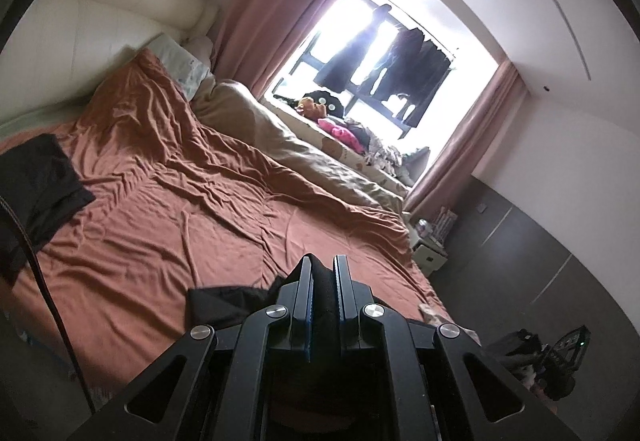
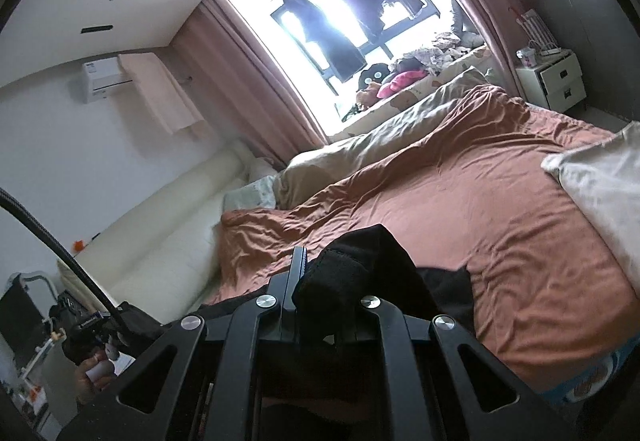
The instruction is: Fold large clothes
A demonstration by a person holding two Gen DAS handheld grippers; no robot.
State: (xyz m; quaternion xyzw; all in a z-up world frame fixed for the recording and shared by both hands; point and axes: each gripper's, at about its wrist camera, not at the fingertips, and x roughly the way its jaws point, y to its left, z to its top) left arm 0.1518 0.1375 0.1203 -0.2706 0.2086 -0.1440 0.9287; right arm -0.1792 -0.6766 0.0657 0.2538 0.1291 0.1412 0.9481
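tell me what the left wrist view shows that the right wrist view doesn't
Only the left wrist view shows a folded black garment lying on the bed near the headboard, apart from the grippers.

Only the right wrist view shows the wall air conditioner and a pale pillow at the bed's edge.

Both show the rust-brown bedsheet, the beige duvet, the bright window with dark clothes hanging, the white nightstand, and each gripper, left gripper and right gripper, with jaws clamped on black fabric.

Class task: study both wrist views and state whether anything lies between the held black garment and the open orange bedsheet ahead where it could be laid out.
Nothing visible does: the black garment hangs over bare orange bedsheet.
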